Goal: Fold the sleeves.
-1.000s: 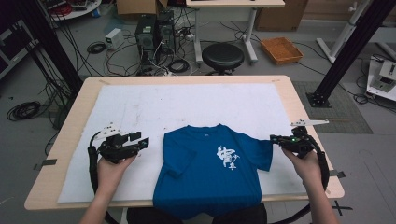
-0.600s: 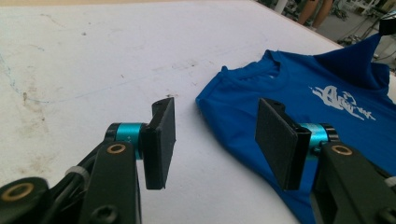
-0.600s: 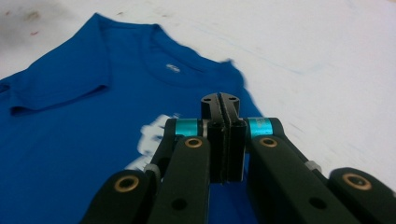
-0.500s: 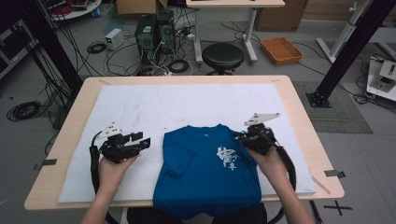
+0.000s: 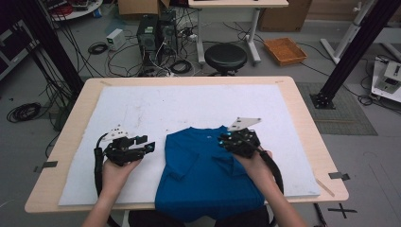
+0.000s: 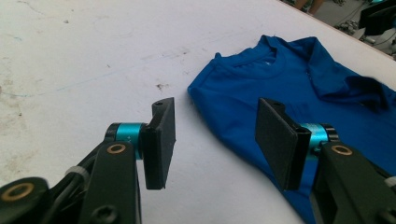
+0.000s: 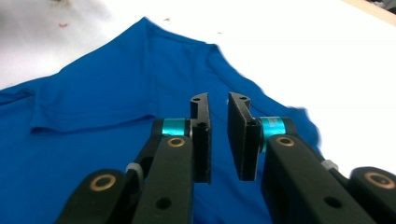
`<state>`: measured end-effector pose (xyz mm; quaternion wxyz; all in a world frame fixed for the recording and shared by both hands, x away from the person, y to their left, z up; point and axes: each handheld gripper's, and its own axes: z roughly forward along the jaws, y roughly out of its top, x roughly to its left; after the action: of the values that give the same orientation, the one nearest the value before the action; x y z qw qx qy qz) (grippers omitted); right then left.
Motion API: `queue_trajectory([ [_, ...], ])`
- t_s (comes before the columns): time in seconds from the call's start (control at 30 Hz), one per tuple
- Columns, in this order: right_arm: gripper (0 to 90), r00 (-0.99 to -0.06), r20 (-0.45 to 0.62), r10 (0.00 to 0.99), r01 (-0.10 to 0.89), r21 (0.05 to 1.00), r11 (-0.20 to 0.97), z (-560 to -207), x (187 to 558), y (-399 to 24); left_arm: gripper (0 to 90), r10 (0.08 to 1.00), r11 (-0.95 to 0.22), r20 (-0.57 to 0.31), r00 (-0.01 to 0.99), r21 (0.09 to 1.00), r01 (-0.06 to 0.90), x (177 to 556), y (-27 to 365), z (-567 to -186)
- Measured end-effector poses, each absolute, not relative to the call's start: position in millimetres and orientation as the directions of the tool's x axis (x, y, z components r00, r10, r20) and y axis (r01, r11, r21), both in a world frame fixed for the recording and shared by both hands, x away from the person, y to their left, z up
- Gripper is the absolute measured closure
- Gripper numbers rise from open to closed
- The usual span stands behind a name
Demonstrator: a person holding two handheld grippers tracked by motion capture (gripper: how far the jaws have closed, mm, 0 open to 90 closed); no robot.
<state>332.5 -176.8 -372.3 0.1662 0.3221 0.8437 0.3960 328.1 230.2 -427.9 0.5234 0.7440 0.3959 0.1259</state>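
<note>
Jaws on the right gripper (image 7: 218, 135) stand nearly together with a thin gap between them, and nothing can be seen pinched in that gap; they hover low over the blue T-shirt (image 5: 208, 175), pointing across its folded right side. A second ago this gripper sat out at the right edge of the shirt, by the spread sleeve; it has since swept inward to the centre of the high view, and the sleeve now lies turned in over the chest, hiding the white print that showed before. That reads as the first fold of the right side just laid and let go, though whether any cloth remains caught I cannot tell for sure.

The left gripper (image 6: 215, 140) has its jaws wide apart and empty, resting over the white mat (image 5: 142, 109) just beside the shirt's left shoulder, where it has stayed. Its sleeve is still loosely bunched, so the matching fold on that side looks like the next step.

The shirt lies at the lower centre of the worktop (image 5: 302, 123), its hem hanging over the near edge.
</note>
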Motion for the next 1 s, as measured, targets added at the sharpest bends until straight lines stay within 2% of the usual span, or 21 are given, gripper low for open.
queue_trajectory([
  [0.13, 73.2, -0.729, 0.037, 0.683, 0.440, 0.790, 0.426, -379, 320, -209, 48.1, 0.723, -0.143, -0.224, 0.654, 0.877, 0.458, 328, 229, -428],
  [0.37, 70.9, -0.752, 0.052, 0.657, 0.474, 0.735, 0.485, -406, 295, -220, 48.0, 0.721, -0.146, -0.227, 0.654, 0.874, 0.464, 327, 226, -429],
  [0.6, 71.1, -0.776, -0.049, 0.628, 0.436, 0.678, 0.591, -421, 279, -202, 48.0, 0.722, -0.151, -0.225, 0.654, 0.872, 0.466, 327, 225, -430],
  [0.77, 89.5, -0.786, -0.105, 0.610, 0.423, 0.628, 0.653, -430, 282, -198, 47.9, 0.724, -0.154, -0.226, 0.652, 0.869, 0.471, 327, 224, -431],
  [1.0, 90.0, -0.815, -0.074, 0.575, 0.392, 0.661, 0.640, -419, 270, -202, 47.8, 0.723, -0.157, -0.226, 0.653, 0.866, 0.474, 328, 223, -432],
])
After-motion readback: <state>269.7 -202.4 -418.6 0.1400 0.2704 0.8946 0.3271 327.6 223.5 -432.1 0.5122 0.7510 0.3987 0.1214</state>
